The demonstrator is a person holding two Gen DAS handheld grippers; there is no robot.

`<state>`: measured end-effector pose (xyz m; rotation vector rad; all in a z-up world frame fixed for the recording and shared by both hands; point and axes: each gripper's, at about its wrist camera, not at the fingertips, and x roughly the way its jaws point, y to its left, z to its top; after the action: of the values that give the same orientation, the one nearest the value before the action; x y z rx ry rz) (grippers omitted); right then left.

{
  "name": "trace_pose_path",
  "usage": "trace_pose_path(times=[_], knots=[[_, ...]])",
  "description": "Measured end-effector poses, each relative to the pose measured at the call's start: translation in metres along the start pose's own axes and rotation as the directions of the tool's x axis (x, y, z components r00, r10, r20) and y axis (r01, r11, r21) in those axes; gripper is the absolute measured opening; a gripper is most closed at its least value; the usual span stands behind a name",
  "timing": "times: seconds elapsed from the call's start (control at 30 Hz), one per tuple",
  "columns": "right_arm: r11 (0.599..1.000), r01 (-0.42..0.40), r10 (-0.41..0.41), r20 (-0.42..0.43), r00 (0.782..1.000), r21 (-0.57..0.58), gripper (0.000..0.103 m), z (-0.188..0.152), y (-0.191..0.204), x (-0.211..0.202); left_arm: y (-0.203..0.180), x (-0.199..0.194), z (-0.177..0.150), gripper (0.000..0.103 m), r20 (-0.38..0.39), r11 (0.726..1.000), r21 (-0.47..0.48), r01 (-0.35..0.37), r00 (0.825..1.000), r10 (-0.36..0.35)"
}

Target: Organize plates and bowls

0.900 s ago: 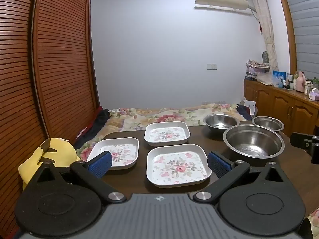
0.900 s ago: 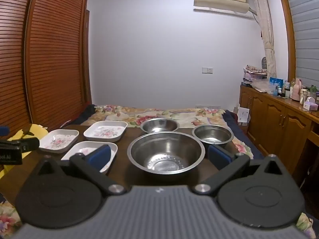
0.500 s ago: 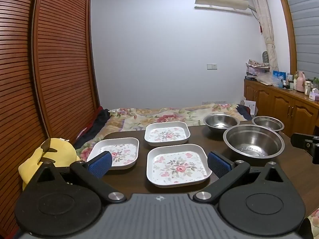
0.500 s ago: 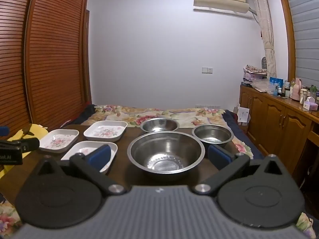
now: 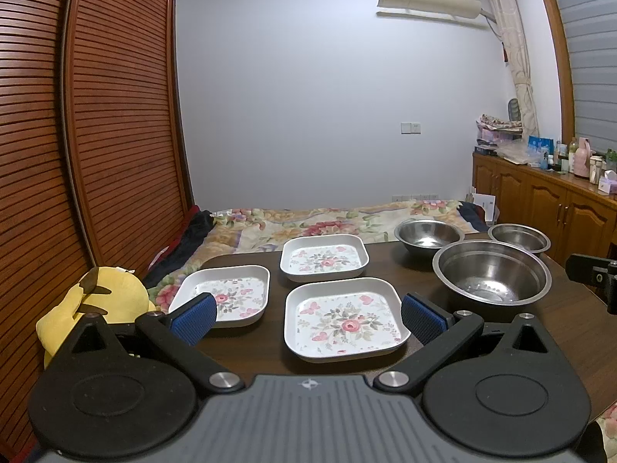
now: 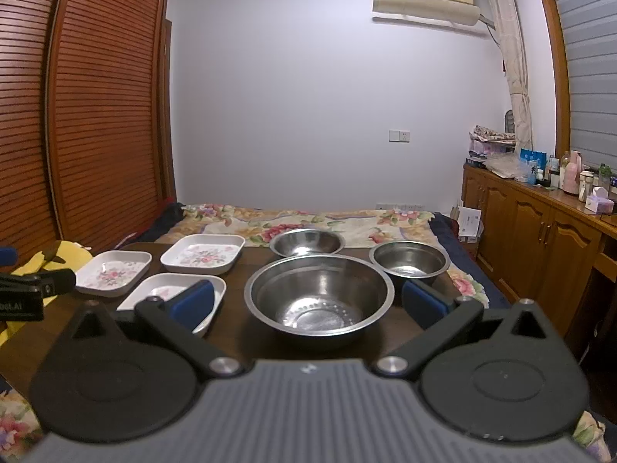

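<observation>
Jaws of left gripper (image 5: 307, 318) and right gripper (image 6: 308, 301) stand wide apart, empty; floral plates (image 5: 343, 320) centre-left, steel bowls (image 6: 320, 293) centre-right

3 white sq. floral plates: near one (image 5: 344, 320) centre frame, far one (image 5: 324, 258) above it, 3rd (image 5: 227, 293) to the left. 3 steel bowls, right side of frame: big (image 5: 490, 273), mid (image 5: 429, 234) upper, small (image 5: 518, 237) far right. 1 dark table (image 5: 254, 341). 1 yellow plush (image 5: 96, 301) lower left.
</observation>
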<state>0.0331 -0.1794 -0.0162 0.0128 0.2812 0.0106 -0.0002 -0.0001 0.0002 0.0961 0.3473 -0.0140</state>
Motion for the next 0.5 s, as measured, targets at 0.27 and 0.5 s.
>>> trace_pose_path(times=[0.27,0.5], knots=[[1.000,0.000,0.000,0.000,1.000,-0.001,0.103,-0.0003,0.0005,-0.0012,0.0002,-0.0002,0.0001,0.103,-0.001,1.000,0.001,0.002,1.000,-0.002],[1.000,-0.004,0.004,-0.003,1.000,-0.001,0.103,-0.0009,0.0008,-0.0017,0.0001,0.0000,0.0001,0.103,-0.001,1.000,0.001,0.000,1.000,0.000]])
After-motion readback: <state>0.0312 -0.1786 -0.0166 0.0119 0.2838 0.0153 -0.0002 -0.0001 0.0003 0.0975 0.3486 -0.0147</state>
